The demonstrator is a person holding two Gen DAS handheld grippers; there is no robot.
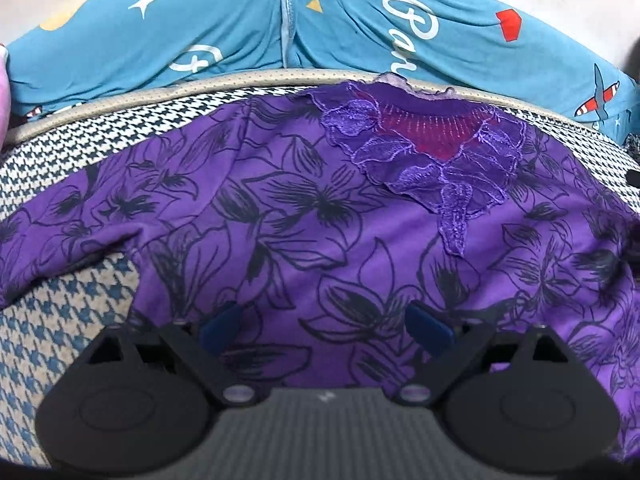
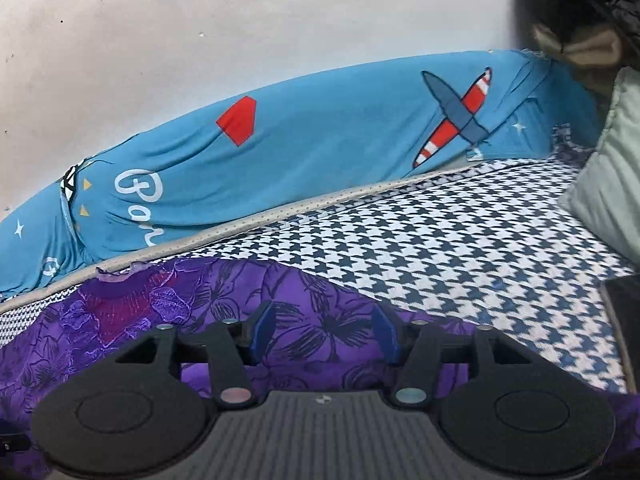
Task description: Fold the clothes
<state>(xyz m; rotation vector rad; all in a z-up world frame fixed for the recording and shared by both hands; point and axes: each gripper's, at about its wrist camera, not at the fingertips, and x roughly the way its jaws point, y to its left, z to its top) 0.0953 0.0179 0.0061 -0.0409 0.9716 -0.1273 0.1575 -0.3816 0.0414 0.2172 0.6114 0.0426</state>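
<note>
**Readying the first fold**

Lying face-up on the houndstooth cushion [image 1: 60,344], the purple floral top [image 1: 320,216] looks unfolded. The left gripper [image 1: 326,328] hovers over its middle, fingers spread, empty; the right gripper [image 2: 325,334] likewise over its edge. Next, likely: pinch a hem or sleeve.

Top [image 1: 320,240] flat on mattress [image 1: 60,152], bolster [image 1: 200,40] behind, against wall [image 2: 200,20].
</note>
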